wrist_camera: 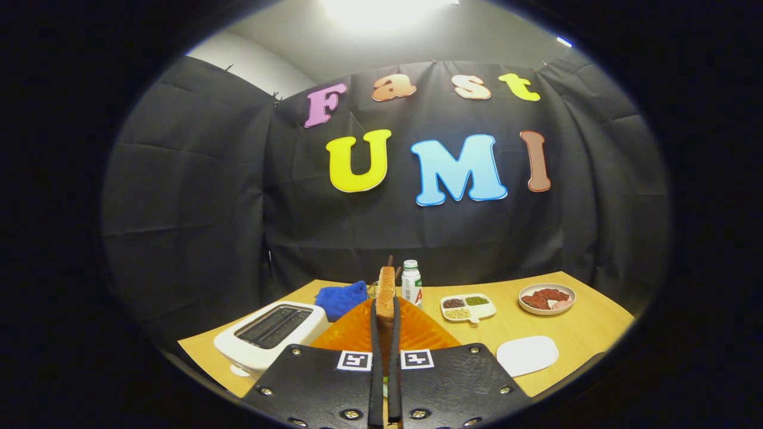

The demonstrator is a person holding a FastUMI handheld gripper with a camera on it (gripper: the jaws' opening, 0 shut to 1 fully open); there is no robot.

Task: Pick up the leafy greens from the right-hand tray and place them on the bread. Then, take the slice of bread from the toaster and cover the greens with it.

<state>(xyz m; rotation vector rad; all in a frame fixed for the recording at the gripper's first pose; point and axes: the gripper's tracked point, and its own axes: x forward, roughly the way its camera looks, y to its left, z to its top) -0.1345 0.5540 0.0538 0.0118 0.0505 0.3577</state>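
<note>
My gripper (385, 319) is shut on a toasted slice of bread (386, 291), which stands on edge between the two black fingers (376, 357) and sticks up past their tips. The slice hangs above an orange plate (420, 333) just ahead of the fingers; what lies on the plate is hidden by the fingers and slice. The white toaster (269, 335) sits to the left of the fingers with its slots empty. To the right lies a flat white tray (527, 354) with nothing showing on it.
On the wooden table (572, 325) beyond the plate stand a blue cloth (341, 298), a white bottle (411, 282), a white divided dish (468, 307) with small fillings and a round dish (546, 298) of red pieces.
</note>
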